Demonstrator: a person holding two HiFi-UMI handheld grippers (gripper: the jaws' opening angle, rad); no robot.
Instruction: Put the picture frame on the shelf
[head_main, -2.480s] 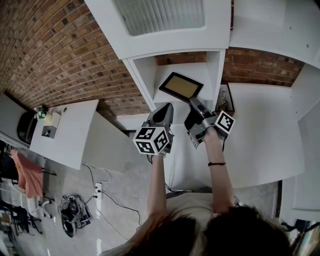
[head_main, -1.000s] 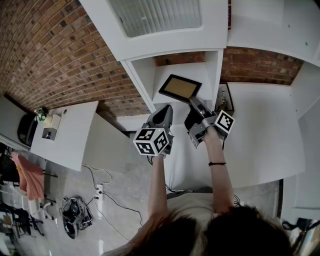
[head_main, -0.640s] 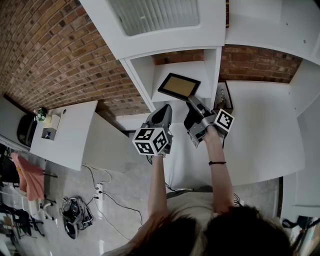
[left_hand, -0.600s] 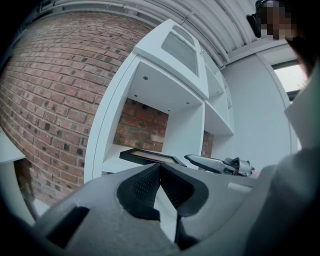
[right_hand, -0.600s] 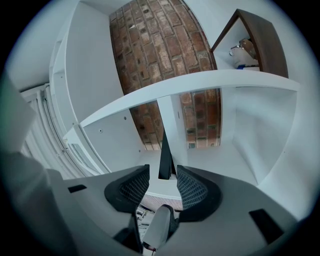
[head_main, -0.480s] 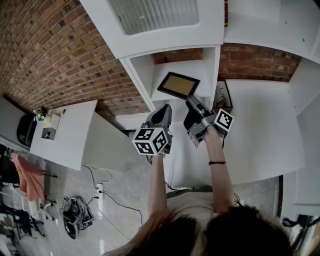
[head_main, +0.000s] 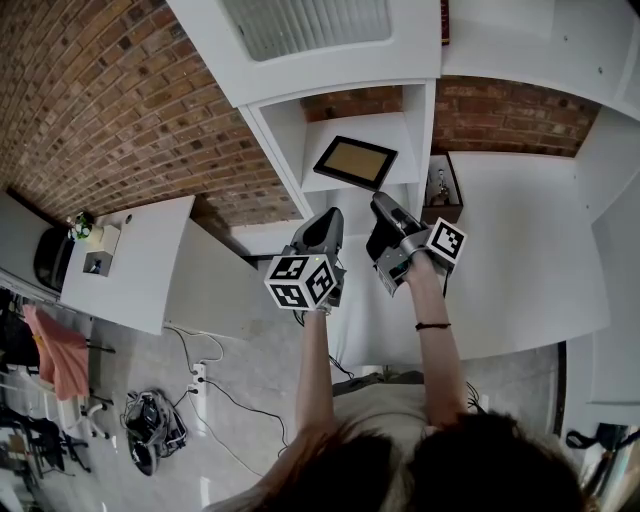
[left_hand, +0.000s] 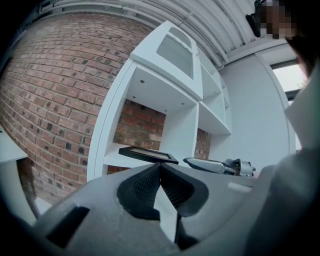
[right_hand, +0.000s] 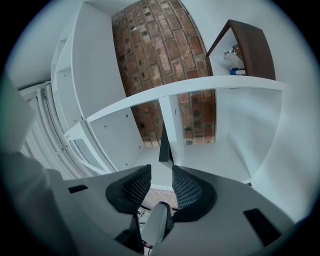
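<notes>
The picture frame (head_main: 355, 162), black-rimmed with a tan middle, lies flat on the white shelf board (head_main: 398, 132) in the open compartment. My right gripper (head_main: 379, 201) sits just below its near corner. Its jaws have just been opening and now stand apart, with nothing pressed between them. In the right gripper view the frame (right_hand: 164, 144) shows edge-on just beyond the gripper (right_hand: 161, 167). My left gripper (head_main: 331, 213) hovers to the left of the right one, shut and holding nothing. The left gripper view shows the frame (left_hand: 147, 153) resting on the shelf (left_hand: 112, 158), ahead of the left gripper (left_hand: 160, 165).
A dark brown frame (head_main: 441, 188) with small objects stands in the compartment to the right. Above the shelf is a cabinet with a ribbed glass door (head_main: 305, 25). A brick wall (head_main: 110, 110) and a white table (head_main: 135, 265) lie left, with cables (head_main: 150, 420) on the floor.
The right gripper's jaws have come off the frame's corner and the gripper has drawn back slightly toward me. The frame stays on the shelf board. The left gripper has kept still.
</notes>
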